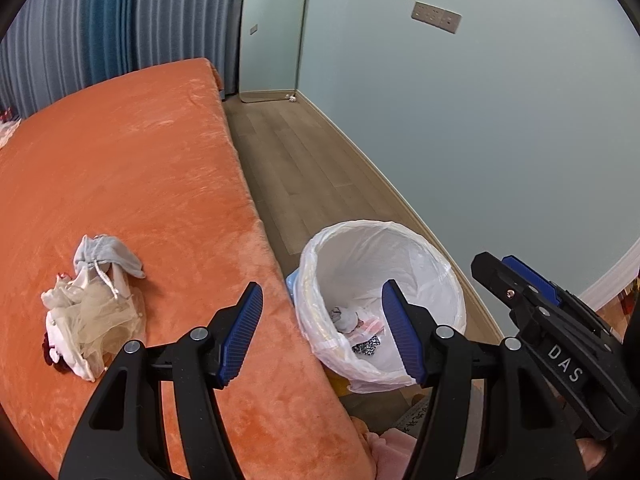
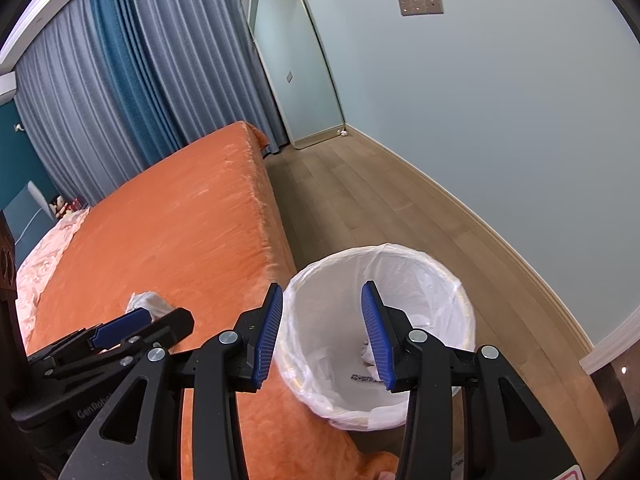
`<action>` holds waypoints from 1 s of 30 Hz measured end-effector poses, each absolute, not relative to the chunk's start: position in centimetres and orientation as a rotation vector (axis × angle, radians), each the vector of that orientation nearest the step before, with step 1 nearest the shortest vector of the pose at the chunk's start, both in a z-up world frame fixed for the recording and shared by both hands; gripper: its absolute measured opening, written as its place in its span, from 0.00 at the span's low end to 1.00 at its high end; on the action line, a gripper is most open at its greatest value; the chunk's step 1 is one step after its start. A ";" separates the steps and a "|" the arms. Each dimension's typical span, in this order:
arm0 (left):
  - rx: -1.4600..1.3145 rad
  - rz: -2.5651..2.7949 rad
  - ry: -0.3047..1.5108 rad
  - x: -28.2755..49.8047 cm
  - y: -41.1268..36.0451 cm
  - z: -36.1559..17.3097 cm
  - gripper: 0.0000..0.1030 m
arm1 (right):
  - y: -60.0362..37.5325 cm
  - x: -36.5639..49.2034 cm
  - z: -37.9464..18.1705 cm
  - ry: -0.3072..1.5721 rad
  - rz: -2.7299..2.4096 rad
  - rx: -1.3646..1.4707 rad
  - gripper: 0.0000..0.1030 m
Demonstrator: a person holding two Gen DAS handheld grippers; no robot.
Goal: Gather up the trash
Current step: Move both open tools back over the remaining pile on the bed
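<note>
From the left wrist view, my left hand-held gripper (image 1: 322, 332) is spread wide and empty above the edge of the bed (image 1: 132, 168), and the pile of crumpled tissue and gauzy trash (image 1: 90, 308) lies on the orange cover off to its left, its long axis running roughly toward and away from me, while the lined bin (image 1: 380, 304) sits on the floor to the right. From the right wrist view, my right hand-held gripper (image 2: 322, 334) is released and empty over the bin (image 2: 380, 332), with only a white corner of the trash (image 2: 150, 302) showing beyond the left tool, so I judge the left one nearer for the pick.

Even, soft daylight-like illumination; faint shadows; strong fisheye bending and black vignette at edges; focus sharp throughout
</note>
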State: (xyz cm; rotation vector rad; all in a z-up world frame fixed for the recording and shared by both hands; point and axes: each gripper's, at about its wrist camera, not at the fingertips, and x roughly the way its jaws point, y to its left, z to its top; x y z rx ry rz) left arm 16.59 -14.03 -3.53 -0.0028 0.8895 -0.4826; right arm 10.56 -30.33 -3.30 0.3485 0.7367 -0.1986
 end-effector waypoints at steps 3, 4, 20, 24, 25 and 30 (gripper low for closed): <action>-0.024 -0.462 0.890 16.8 -12.3 -3.5 0.57 | -29.1 10.9 -3.4 0.747 -0.182 0.342 0.39; -0.030 -0.454 0.889 16.8 -11.7 -3.6 0.58 | -28.6 11.0 -3.4 0.751 -0.177 0.339 0.39; -0.163 -0.280 0.918 18.1 1.0 -5.8 0.59 | -18.4 13.5 -5.0 0.833 -0.035 0.258 0.39; -0.201 -0.229 0.936 18.4 4.6 -7.0 0.59 | -14.8 14.3 -6.0 0.861 0.013 0.233 0.40; -0.210 -0.216 0.941 18.5 5.6 -7.3 0.59 | -14.0 14.5 -6.2 0.868 0.025 0.227 0.39; -0.246 -0.158 0.966 19.4 9.5 -9.0 0.59 | -10.2 15.4 -7.4 0.904 0.080 0.199 0.40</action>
